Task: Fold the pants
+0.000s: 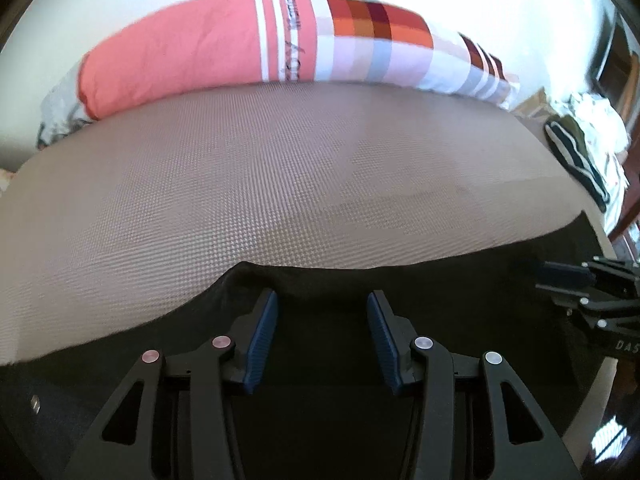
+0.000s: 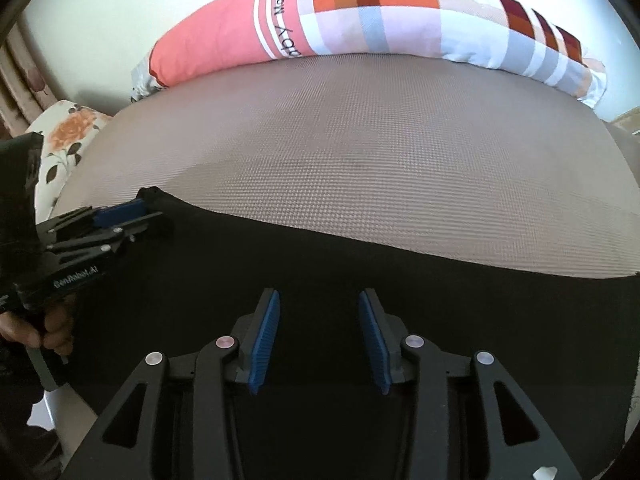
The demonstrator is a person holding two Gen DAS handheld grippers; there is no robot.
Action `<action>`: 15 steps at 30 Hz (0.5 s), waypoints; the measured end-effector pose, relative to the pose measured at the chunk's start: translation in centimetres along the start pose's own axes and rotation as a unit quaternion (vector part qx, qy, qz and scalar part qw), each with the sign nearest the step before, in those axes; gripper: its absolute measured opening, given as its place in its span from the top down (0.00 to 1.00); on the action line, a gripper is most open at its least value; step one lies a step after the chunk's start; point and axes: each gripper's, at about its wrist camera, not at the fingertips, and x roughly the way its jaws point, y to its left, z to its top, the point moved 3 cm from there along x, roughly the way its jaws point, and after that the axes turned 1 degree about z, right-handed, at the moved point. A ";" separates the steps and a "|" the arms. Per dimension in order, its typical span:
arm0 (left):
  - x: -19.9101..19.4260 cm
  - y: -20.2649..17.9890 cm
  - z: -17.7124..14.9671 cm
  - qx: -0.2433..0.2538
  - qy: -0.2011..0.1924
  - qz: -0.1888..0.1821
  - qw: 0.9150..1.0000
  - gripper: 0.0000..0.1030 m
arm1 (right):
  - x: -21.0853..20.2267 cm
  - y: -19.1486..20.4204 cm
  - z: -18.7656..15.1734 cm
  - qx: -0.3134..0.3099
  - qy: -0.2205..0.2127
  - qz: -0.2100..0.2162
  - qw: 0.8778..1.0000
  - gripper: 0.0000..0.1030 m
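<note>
Black pants [image 1: 420, 280] lie flat along the near edge of a beige textured mattress [image 1: 280, 168]. My left gripper [image 1: 322, 300] is open over the pants near their far edge, with nothing between its blue pads. My right gripper [image 2: 319, 300] is open over the black pants [image 2: 320, 256], also empty. The right gripper shows at the right edge of the left wrist view [image 1: 560, 276]. The left gripper shows at the left of the right wrist view [image 2: 132, 210], at a corner of the pants.
A long pink, white and checked pillow [image 1: 280, 40] lies along the far side of the mattress [image 2: 360, 140]. A pile of clothes [image 1: 580, 148] sits at the far right. A floral cloth [image 2: 64, 140] lies at the left.
</note>
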 end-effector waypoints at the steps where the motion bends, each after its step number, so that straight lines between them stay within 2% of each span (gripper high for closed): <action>1: -0.6 -0.2 -0.2 -0.002 -0.005 0.000 1.000 0.44 | -0.4 -0.2 -0.2 0.000 -0.003 -0.001 1.000 0.60; 4: -2.2 -0.6 -1.4 -0.008 -0.016 0.007 1.000 0.41 | -1.7 -1.1 -0.7 -0.003 -0.016 -0.012 1.000 0.58; 8: -2.8 -0.5 -3.7 -0.027 -0.002 0.005 1.000 0.41 | -2.6 -2.1 -1.7 0.002 -0.019 -0.021 1.000 0.56; 15: -3.7 0.4 -8.0 -0.058 0.014 0.029 0.998 0.41 | -2.8 -2.9 -3.7 0.012 -0.009 -0.027 1.000 0.54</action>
